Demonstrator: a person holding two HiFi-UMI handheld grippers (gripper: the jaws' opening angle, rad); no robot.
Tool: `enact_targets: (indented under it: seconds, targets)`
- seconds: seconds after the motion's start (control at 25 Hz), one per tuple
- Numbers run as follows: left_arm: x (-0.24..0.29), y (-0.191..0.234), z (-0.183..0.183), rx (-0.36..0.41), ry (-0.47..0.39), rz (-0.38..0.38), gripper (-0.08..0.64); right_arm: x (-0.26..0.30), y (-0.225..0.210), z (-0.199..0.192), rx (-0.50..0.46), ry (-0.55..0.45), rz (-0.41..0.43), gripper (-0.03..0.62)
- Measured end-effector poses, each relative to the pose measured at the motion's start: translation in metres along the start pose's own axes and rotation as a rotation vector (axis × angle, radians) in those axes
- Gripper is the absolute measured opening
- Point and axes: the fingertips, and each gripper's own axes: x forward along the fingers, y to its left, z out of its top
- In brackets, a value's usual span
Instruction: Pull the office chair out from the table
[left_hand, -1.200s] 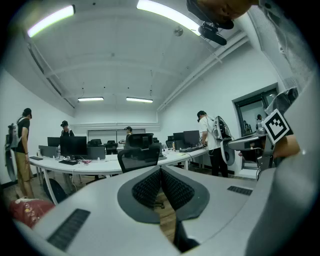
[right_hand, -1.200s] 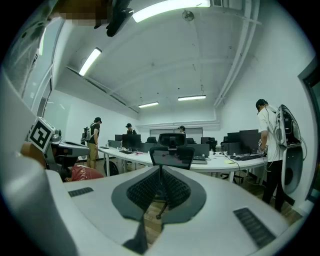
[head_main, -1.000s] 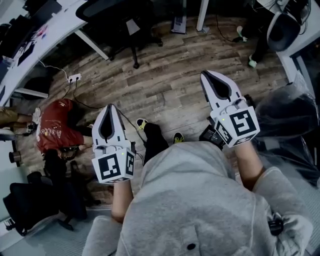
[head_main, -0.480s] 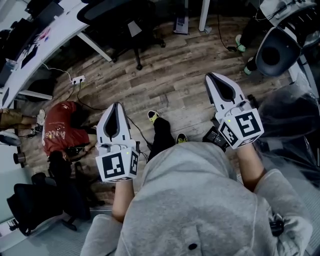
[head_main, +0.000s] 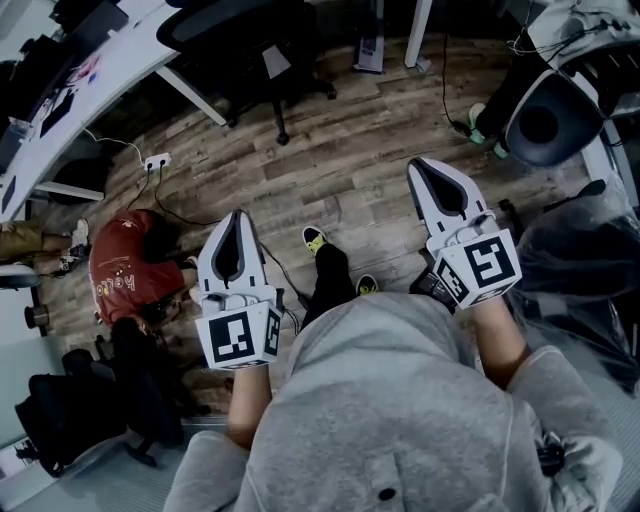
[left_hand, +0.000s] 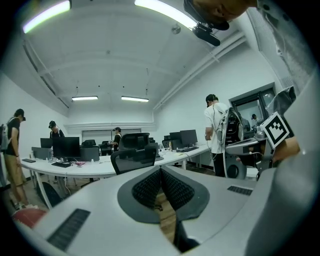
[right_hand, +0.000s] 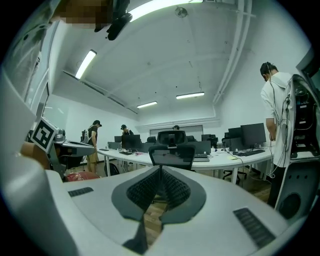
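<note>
Head view shows the left gripper (head_main: 237, 215) and the right gripper (head_main: 416, 163) held out over the wooden floor (head_main: 340, 160), each with its fingers pressed together and nothing between them. Both gripper views agree: the ribbed pads meet at the tips of the left gripper (left_hand: 160, 170) and the right gripper (right_hand: 161, 169), and neither has anything in its hold.

The office chair (head_main: 250, 45) stands well beyond both sets of fingers, tucked against the white surface (head_main: 95, 65). From the right fingers it sits almost dead ahead (right_hand: 172, 156). From the left fingers it lies ahead and slightly to the left (left_hand: 134, 159).

It is probably fairly heavy, but its wheeled base should let it roll easily over the planks. The backrest frame looks stiff and its mesh panel softer, so the top rim of the back seems the best place to take hold, one pair of fingers on each side. A pull off to one side would likely spin the seat instead of rolling it. The fingers would need to open first.

To the left of the left fingers, a red bag-like bundle (head_main: 125, 275) lies on the floor, and a black backpack (head_main: 60, 420) lies behind it. I cannot see what is in either.
</note>
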Motion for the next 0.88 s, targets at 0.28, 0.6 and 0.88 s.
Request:
enact_targets:
  seconds: [0.28,0.6,0.88]
  targets:
    - [0.055,0.035,-0.007,-0.023,0.024,0.001,0.012,0.063,-0.004,-0.005,-0.04,0.049,0.038,0.035]
    - [0.118,0.091,0.001,-0.041,0.02,0.006,0.012,0.147,-0.014,0.008,-0.044,0.064,0.042,0.035]
    - [0.151,0.126,0.007,-0.042,0.008,-0.004,0.012,0.196,-0.009,0.019,-0.065,0.071,0.048,0.035]
